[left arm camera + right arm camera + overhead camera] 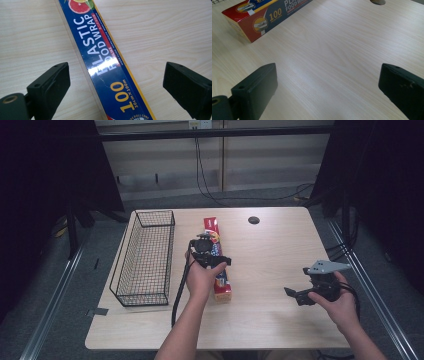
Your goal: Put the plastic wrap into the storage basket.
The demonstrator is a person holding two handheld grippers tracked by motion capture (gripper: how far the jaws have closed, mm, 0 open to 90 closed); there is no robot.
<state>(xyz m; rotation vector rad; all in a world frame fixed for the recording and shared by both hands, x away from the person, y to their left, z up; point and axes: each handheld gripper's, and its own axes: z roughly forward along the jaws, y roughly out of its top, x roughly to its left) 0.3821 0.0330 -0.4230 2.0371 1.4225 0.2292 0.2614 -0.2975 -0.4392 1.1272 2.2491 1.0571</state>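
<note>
High view: wire basket beside plastic wrap box; left gripper, right gripper both agape.

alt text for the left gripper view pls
A blue plastic food wrap box lies diagonally on a light wooden table, between the two open black jaws of the left hand-held gripper, which do not touch it.

A light wooden table with rounded corners stands on a grey floor. Near the table's far edge a round dark hole is cut into its top. Beyond the table runs a pale panelled wall, with black cables hanging down it to the floor. Dark curtains hang left and right of the table. Metal rails run along the floor on both sides of the table.
</note>
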